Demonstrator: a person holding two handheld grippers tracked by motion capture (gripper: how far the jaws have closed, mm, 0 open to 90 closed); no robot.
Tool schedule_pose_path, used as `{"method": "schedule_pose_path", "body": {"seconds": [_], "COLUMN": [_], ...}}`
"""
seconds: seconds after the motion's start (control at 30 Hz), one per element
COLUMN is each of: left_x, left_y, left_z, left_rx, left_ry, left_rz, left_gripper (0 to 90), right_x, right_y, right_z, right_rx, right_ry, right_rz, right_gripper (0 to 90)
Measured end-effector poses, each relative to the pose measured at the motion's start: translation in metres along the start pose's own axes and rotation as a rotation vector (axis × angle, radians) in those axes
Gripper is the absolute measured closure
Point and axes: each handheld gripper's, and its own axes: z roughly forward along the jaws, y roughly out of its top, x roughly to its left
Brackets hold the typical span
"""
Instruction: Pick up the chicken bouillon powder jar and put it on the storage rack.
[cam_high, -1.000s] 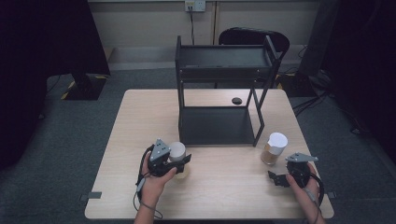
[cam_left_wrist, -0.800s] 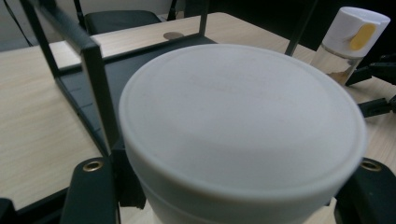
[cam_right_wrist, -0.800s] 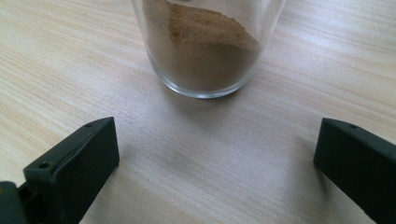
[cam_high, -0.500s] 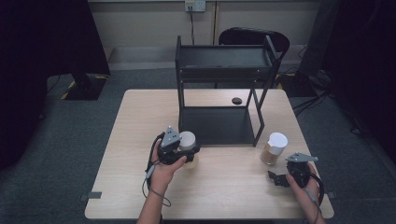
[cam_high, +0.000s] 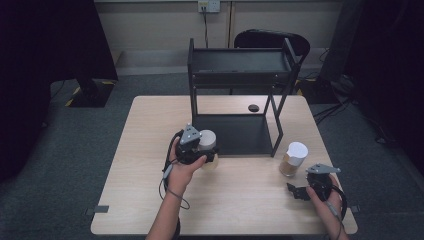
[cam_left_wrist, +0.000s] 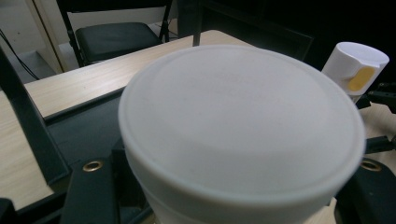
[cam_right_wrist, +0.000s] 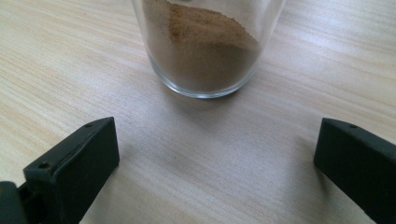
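My left gripper (cam_high: 204, 151) is shut on a white-lidded jar (cam_high: 207, 140) right at the front left edge of the black rack's lower shelf (cam_high: 240, 132). In the left gripper view the jar's lid (cam_left_wrist: 238, 121) sits close up between the two jaws. A second jar (cam_high: 293, 159), glass with brown powder and a white flip cap, stands on the table right of the rack. My right gripper (cam_high: 301, 191) rests open just short of it. In the right gripper view the powder jar (cam_right_wrist: 205, 46) stands ahead of the widely spread jaws, untouched.
The two-tier black rack (cam_high: 240, 62) stands at the table's middle back, with thin posts at its corners. A small dark disc (cam_high: 253, 107) lies on the table behind the lower shelf. A black chair (cam_high: 270, 39) stands beyond the table (cam_high: 150, 130).
My left gripper has carried the white-lidded jar forward and to the right, up to the rack's lower shelf. The right gripper and the powder jar have stayed still.
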Motion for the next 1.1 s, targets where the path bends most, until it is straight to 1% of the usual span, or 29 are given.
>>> {"method": "schedule_pose_path", "body": {"seconds": [0.27,0.43,0.53,0.67,0.77,1.0,1.1], "left_x": [0.0,0.002,0.002,0.004,0.004,0.005,0.004], "left_y": [0.015,0.024,0.034,0.044,0.052,0.069,0.077], "left_z": [0.009,0.012,0.014,0.015,0.016,0.017,0.018], "left_rx": [-0.003,-0.01,-0.003,-0.011,-0.012,-0.025,-0.024], "left_ry": [0.007,0.002,0.011,0.011,0.016,0.016,0.017], "left_rz": [0.002,-0.013,0.0,-0.01,-0.003,-0.008,0.005], "left_gripper": [33.8,33.8,33.8,33.8,33.8,33.8,33.8], "right_x": [-0.001,-0.001,-0.001,-0.001,-0.001,-0.002,-0.002], "right_y": [0.0,0.0,0.0,0.0,0.0,0.0,0.0], "right_z": [0.0,0.0,0.0,0.0,0.0,0.0,0.0], "right_rx": [0.0,0.0,0.0,0.001,0.001,0.0,0.0], "right_ry": [0.003,0.003,0.003,0.005,0.006,0.007,0.007], "right_rz": [-0.003,-0.003,-0.003,-0.004,-0.005,-0.005,-0.006], "right_gripper": [0.0,0.0,0.0,0.0,0.0,0.0,0.0]}}
